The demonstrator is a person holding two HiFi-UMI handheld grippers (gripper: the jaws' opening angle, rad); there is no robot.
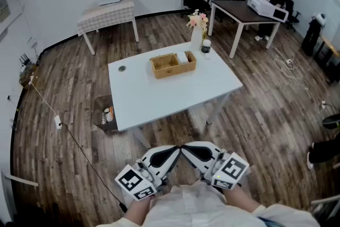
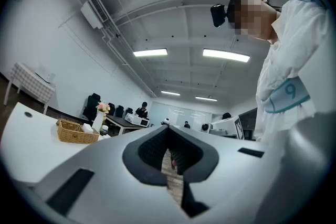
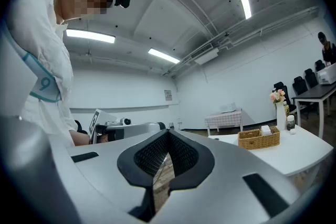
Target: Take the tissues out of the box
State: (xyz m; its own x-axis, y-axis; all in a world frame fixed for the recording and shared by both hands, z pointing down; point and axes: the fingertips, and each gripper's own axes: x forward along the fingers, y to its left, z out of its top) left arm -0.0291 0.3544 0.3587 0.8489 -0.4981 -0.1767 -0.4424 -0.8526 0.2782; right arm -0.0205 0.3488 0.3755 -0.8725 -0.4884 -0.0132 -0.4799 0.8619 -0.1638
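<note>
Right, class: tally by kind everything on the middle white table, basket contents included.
basket: 1
box: 1
vase: 1
jar: 1
disc: 1
Total: 5

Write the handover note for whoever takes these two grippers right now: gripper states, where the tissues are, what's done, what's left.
Left gripper: fingers shut, nothing between them, held close to the body.
Right gripper: the same, shut and empty.
Things: the wicker basket sits on the white table, well ahead of both grippers. A white tissue pack lies in it, at the end nearest the flower vase.
Done: nothing; the pack is in the basket, untouched.
Left: step up to the table, reach the basket and pull the tissues out.
</note>
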